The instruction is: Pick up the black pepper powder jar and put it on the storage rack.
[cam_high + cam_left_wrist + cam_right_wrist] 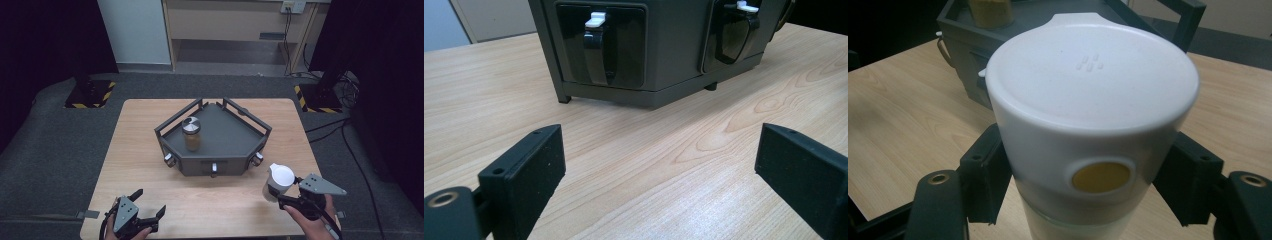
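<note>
White-lidded jar clamped by right hand-held gripper; left wide open.

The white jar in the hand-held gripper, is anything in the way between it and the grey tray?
Nothing visible lies on the table between the white jar, held by the right hand-held gripper, and the grey tray. The tray's raised rail posts face it, and a spice jar already stands at the tray's left.
</note>
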Tool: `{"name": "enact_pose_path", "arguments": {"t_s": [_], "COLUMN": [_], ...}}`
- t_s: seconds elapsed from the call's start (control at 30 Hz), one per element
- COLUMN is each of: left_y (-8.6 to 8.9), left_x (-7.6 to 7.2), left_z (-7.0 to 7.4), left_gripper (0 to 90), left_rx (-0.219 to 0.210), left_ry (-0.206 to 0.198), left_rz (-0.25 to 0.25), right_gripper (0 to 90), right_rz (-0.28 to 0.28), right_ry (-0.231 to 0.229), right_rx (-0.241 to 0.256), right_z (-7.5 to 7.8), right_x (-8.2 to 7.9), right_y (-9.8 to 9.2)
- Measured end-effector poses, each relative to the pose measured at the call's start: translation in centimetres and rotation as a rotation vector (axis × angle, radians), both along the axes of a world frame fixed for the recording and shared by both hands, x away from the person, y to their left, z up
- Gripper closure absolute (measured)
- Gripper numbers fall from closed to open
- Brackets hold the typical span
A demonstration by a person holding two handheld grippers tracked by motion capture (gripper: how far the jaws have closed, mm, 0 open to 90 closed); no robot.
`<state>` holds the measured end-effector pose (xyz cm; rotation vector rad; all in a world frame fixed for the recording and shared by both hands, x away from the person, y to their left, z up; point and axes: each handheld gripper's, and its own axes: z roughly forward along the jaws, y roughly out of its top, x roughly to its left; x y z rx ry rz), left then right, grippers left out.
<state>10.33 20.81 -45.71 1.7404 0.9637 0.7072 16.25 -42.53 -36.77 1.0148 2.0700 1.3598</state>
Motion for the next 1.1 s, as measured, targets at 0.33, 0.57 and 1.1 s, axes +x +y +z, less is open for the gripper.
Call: {"name": "enact_pose_path", "arguments": {"t_s": [0.33,0.57,1.1], "left_y": [-0.1,0.0,0.2], "left_x": [0.1,0.0,0.0], "left_z": [0.1,0.1,0.0], "left_gripper": [4.5,4.6,4.4], "left_rx": [0.01,-0.003,-0.012], "left_ry": [0.007,0.006,0.008], "left_rz": [-0.009,0.002,0.002], "right_gripper": [30.9,30.9,30.9], "right_rz": [0.029,0.041,0.041], "right_ry": [-0.005,-0.008,-0.019], "right_rx": [-0.003,0.007,0.032], "right_z": [2.3,4.2,7.5], "right_x": [1.0,2.1,4.6], "right_y": [0.7,1.3,2.9]}}
